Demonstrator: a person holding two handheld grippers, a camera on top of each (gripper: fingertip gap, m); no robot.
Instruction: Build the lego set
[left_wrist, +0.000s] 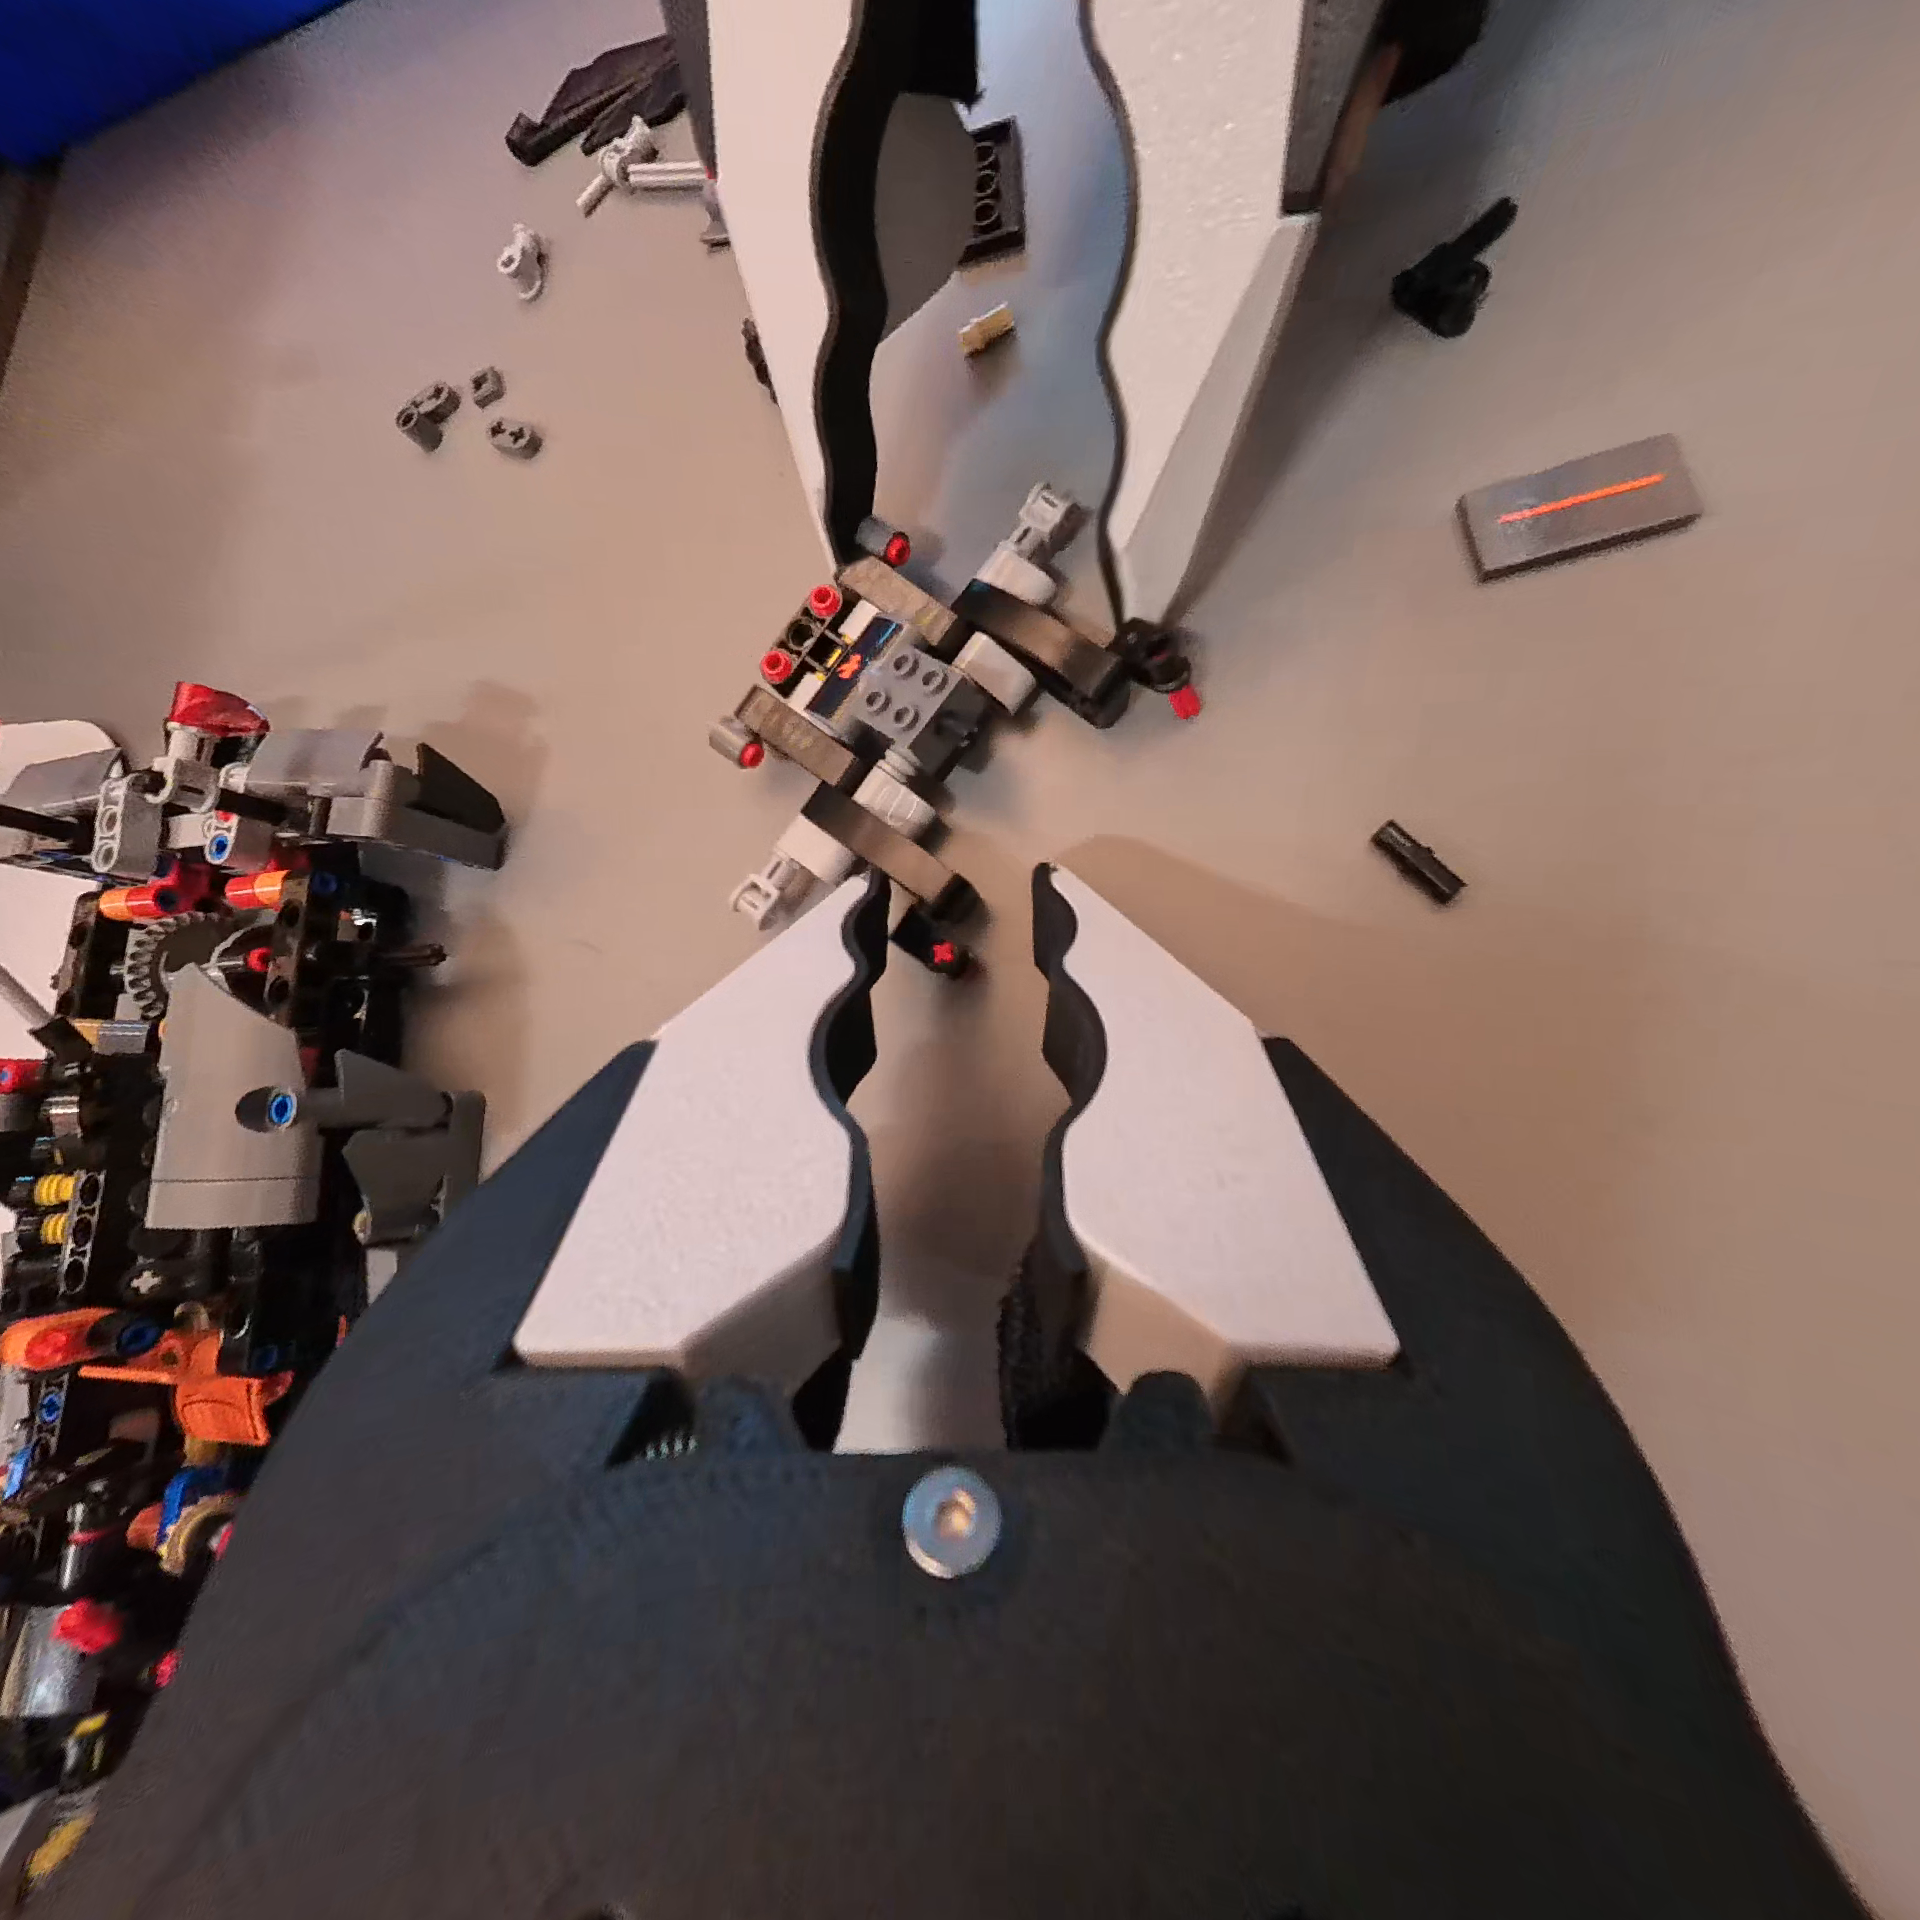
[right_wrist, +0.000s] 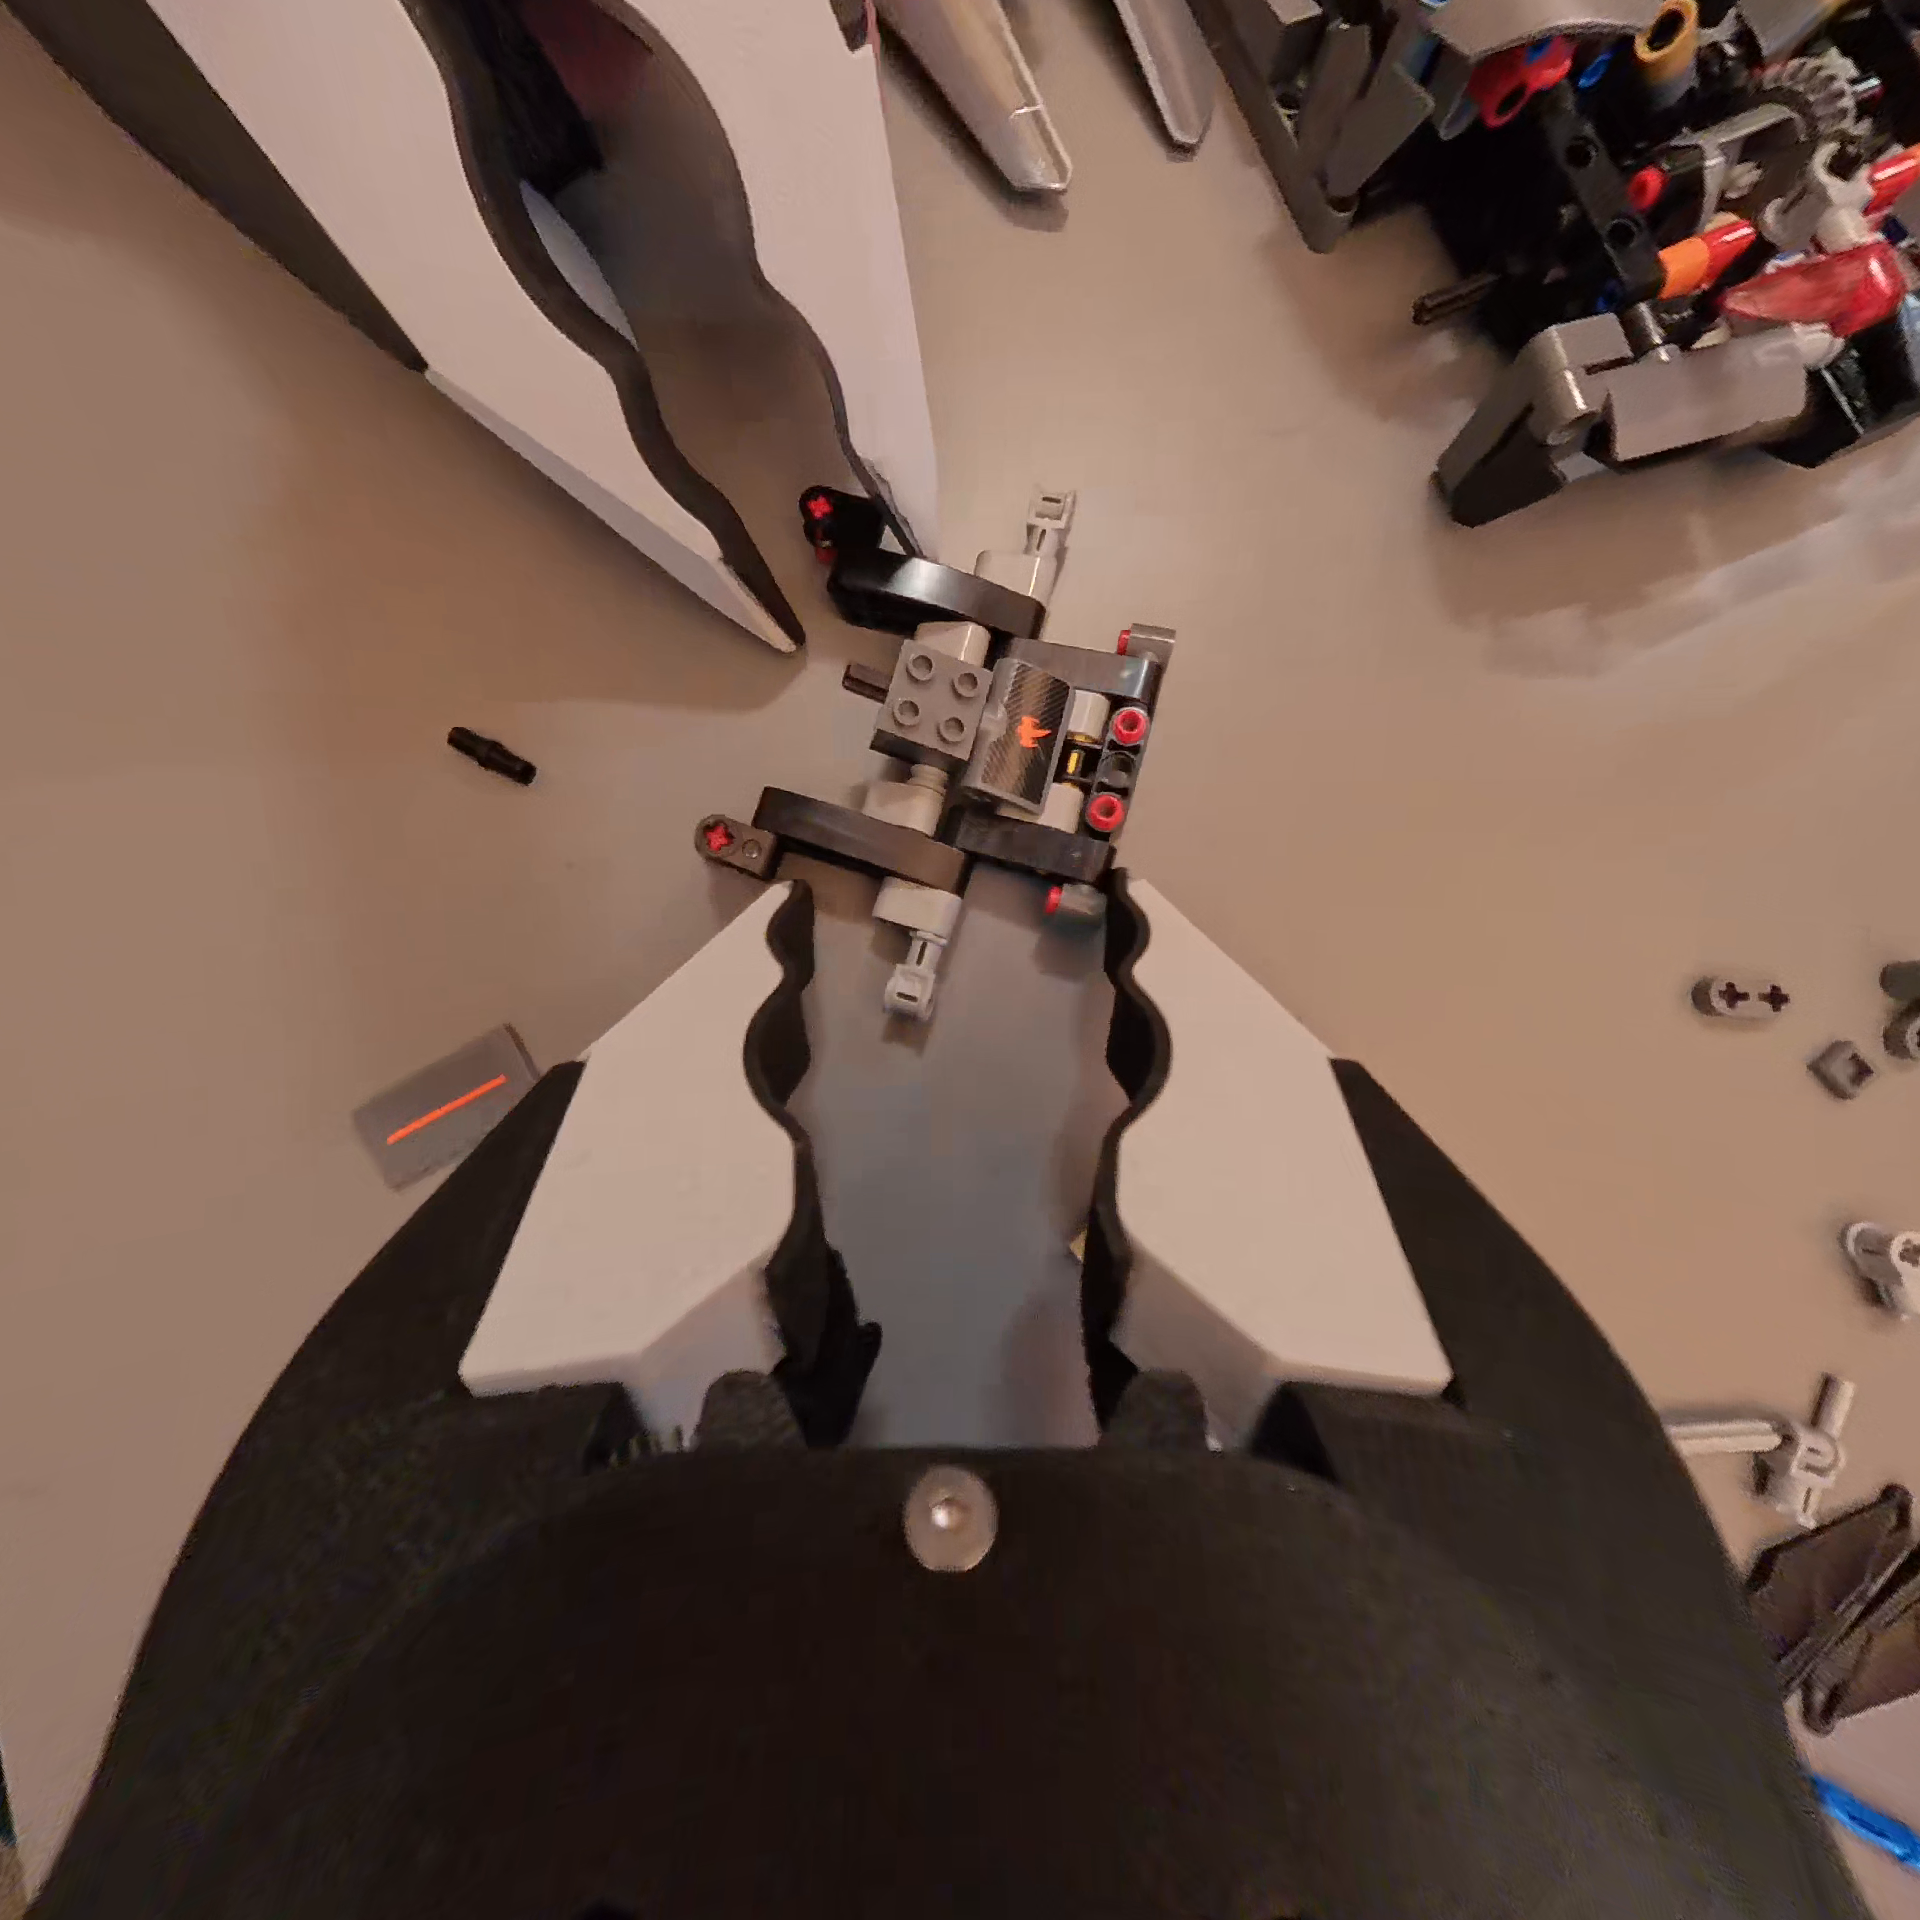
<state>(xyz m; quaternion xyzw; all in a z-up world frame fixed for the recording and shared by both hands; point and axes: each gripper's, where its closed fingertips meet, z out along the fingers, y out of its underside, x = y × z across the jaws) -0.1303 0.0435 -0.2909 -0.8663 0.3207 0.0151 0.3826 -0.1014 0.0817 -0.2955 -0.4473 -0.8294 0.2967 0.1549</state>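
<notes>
A small grey and black sub-assembly (left_wrist: 894, 707) with red pins, a studded grey plate and two black arms lies on the grey table; it also shows in the right wrist view (right_wrist: 997, 748). My left gripper (left_wrist: 951, 883) is open, and the end of one black arm with a red-cross pin (left_wrist: 940, 951) lies between its tips. My right gripper (right_wrist: 956, 891) is open wide at the opposite end, its tips beside the other black arm and a dark grey pin. Each gripper shows across from the other: right (left_wrist: 992, 577), left (right_wrist: 842, 582).
The large partly built model (left_wrist: 208, 1039) (right_wrist: 1662, 208) stands to one side. Loose parts lie around: a grey tile with an orange line (left_wrist: 1579, 504) (right_wrist: 447, 1122), a black pin (left_wrist: 1418, 857) (right_wrist: 490, 753), small grey connectors (left_wrist: 468, 405) (right_wrist: 1745, 997), a black plate (left_wrist: 992, 192).
</notes>
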